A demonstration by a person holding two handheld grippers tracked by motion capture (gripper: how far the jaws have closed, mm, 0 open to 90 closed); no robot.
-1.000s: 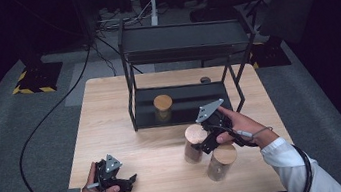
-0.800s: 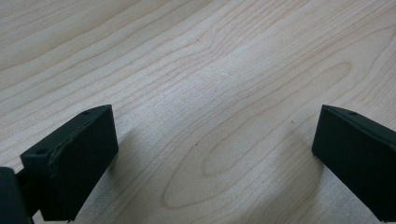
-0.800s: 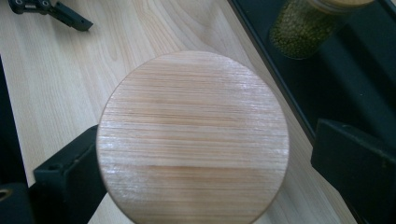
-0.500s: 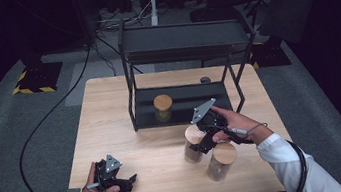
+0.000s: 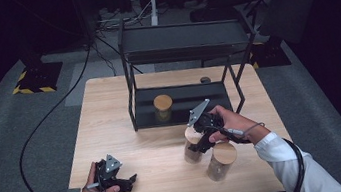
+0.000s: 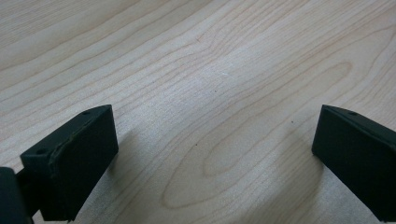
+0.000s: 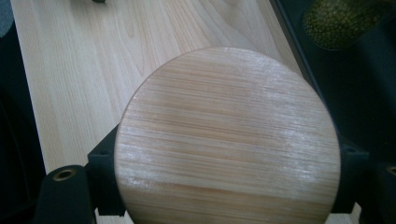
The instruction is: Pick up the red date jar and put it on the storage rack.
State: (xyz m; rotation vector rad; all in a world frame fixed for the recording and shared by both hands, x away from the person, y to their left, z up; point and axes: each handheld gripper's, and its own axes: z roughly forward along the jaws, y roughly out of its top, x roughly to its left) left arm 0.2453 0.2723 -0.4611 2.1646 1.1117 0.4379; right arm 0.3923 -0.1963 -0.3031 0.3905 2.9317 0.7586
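Right hand-held gripper (image 5: pixel 197 148): jaws just closed on wooden-lidded jar (image 7: pixel 227 135) | jar stands on table (image 5: pixel 156 153), before rack (image 5: pixel 178 54) | left hand-held gripper (image 5: pixel 129 181) open, empty | risk: your swing knocks neighbouring jar (image 5: pixel 220 162).

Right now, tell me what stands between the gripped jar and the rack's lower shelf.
Nothing visible does. The right gripper is closed on the jar, bare table leads to the shelf, where another jar stands left.

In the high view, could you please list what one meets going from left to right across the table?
Left tool → jar on the rack shelf → jar gripped by the right tool → jar nearest the front edge.
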